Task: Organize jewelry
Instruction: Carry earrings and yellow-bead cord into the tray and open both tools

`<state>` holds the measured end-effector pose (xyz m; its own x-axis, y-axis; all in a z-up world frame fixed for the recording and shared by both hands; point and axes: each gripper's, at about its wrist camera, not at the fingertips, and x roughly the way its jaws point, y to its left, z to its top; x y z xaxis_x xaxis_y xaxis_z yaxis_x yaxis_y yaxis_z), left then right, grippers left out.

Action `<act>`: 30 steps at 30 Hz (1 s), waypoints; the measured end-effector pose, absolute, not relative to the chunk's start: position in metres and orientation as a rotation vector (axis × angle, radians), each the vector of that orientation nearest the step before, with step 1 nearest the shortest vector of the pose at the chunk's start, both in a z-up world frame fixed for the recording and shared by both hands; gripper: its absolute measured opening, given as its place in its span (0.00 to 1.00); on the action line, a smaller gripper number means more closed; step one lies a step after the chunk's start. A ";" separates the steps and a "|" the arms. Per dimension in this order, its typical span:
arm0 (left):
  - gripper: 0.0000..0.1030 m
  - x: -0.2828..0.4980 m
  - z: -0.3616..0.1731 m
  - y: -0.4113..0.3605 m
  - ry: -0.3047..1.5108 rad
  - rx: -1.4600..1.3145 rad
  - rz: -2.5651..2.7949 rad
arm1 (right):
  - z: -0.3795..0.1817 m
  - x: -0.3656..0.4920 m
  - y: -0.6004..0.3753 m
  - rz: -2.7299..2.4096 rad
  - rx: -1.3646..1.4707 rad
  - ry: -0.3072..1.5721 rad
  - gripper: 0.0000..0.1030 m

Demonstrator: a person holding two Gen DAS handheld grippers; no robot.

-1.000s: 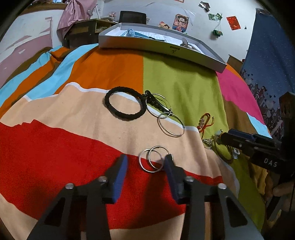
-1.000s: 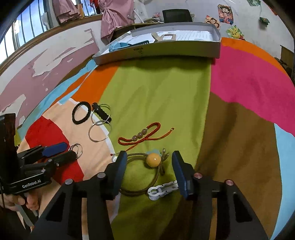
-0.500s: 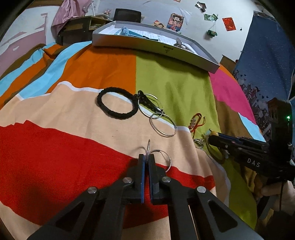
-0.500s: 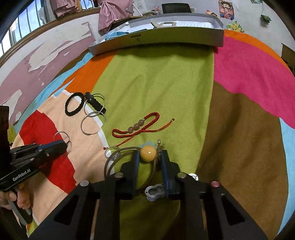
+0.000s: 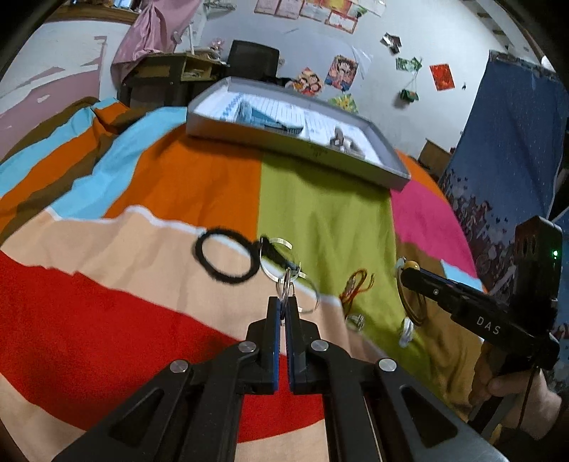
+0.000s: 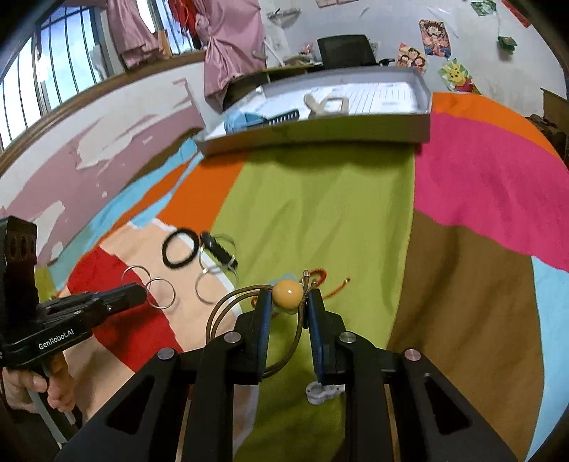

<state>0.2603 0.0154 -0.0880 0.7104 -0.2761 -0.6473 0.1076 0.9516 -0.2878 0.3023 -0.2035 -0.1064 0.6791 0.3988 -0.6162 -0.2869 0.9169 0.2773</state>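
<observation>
Striped multicolour bedspread (image 6: 320, 220) under everything, grey tray (image 6: 320, 133) at its far edge, peeling pink wall and barred window left of tray, posters on white wall behind it. Nearer than tray, left to right: black hair tie (image 6: 179, 247), black clip on silver bangles (image 6: 217, 248), red cord bracelet (image 6: 329, 280), white clip (image 6: 322, 391). Left gripper (image 5: 283, 305) pressed together, pinching linked silver rings (image 5: 286, 284) lifted off bedspread; right gripper (image 6: 287, 302) partly closed, clamping yellow-bead cord bracelet (image 6: 287, 292).

White plaster wall (image 5: 249, 32) with cartoon posters (image 5: 341, 71); peeling pink lower wall (image 6: 106, 160). Barred window (image 6: 46, 64), daylight. Pink draped cloth (image 6: 227, 46). Wooden desk (image 5: 160, 74), black chair (image 6: 346, 51). Blue patterned curtain (image 5: 508, 142).
</observation>
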 end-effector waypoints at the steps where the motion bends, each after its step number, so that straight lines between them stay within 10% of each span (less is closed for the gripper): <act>1: 0.03 0.262 -0.085 0.016 0.753 -0.250 -0.217 | -0.102 0.303 -0.204 0.387 0.168 0.717 0.18; 16: 0.03 0.407 -0.005 -0.005 0.591 -0.268 -0.270 | 0.000 0.396 -0.214 0.309 0.042 0.500 0.18; 30: 0.03 0.497 -0.045 -0.027 0.713 -0.215 -0.294 | -0.042 0.503 -0.232 0.074 0.089 0.646 0.18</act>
<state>0.4969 -0.0275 -0.0446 0.7180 -0.3366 -0.6092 0.1912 0.9370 -0.2925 0.5031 -0.2318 -0.0416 0.7960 0.0970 -0.5974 -0.0414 0.9935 0.1061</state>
